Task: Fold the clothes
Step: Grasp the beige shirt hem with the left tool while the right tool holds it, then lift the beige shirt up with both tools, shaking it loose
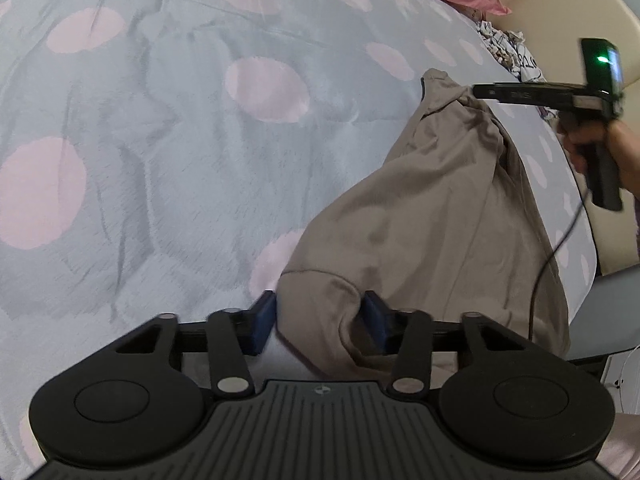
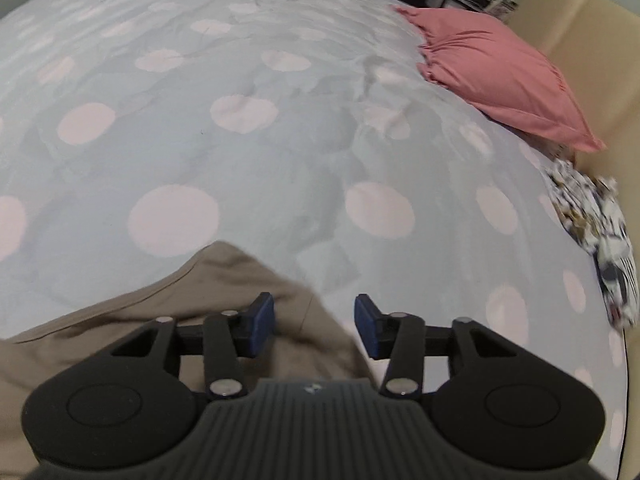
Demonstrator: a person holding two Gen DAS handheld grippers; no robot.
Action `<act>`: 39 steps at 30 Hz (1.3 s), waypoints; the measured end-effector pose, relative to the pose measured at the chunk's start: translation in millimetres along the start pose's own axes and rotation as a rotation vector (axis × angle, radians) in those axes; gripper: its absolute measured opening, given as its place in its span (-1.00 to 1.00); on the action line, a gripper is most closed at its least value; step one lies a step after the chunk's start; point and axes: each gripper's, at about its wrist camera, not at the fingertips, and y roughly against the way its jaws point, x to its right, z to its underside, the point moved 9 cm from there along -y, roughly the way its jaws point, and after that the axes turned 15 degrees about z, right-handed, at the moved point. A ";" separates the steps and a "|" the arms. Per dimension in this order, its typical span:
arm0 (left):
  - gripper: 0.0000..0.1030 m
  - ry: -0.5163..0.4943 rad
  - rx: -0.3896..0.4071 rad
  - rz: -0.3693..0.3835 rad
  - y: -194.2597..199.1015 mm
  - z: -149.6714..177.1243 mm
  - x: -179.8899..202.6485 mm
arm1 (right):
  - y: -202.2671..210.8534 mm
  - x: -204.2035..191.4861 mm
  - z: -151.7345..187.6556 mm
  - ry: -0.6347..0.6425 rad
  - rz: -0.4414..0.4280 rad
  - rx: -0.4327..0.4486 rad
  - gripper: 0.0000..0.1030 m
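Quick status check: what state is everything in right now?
Left gripper: jaws open, tan fabric between them.
Right gripper: jaws open, over the garment's edge.
Tan fabric garment: bunched, unfolded.
Grey pink-dotted bedspread: wrinkled.
Pink ruffled pillow: lying flat.
Black-and-white patterned cloth: crumpled.

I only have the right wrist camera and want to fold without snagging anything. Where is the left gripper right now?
Observer: The left gripper has a bunched edge of the tan garment between its fingers.
Operator: Is the cloth lying flat?
Observer: No. It rises to a bunched peak at the right gripper.
Operator: Anything trailing?
Observer: A black cable hangs below the hand, in front of the garment.
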 end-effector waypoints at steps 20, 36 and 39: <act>-0.93 -0.140 0.232 0.047 100.4 -21.1 41.8 | 174.1 56.2 -42.7 -0.164 0.187 0.223 -0.91; -0.94 -0.508 0.736 -0.258 415.6 -62.1 119.8 | 495.7 57.2 -133.3 -0.290 0.229 0.736 -0.91; -0.94 -0.531 0.709 -0.331 444.6 -64.7 126.4 | 524.8 43.5 -146.3 -0.311 0.186 0.775 -0.91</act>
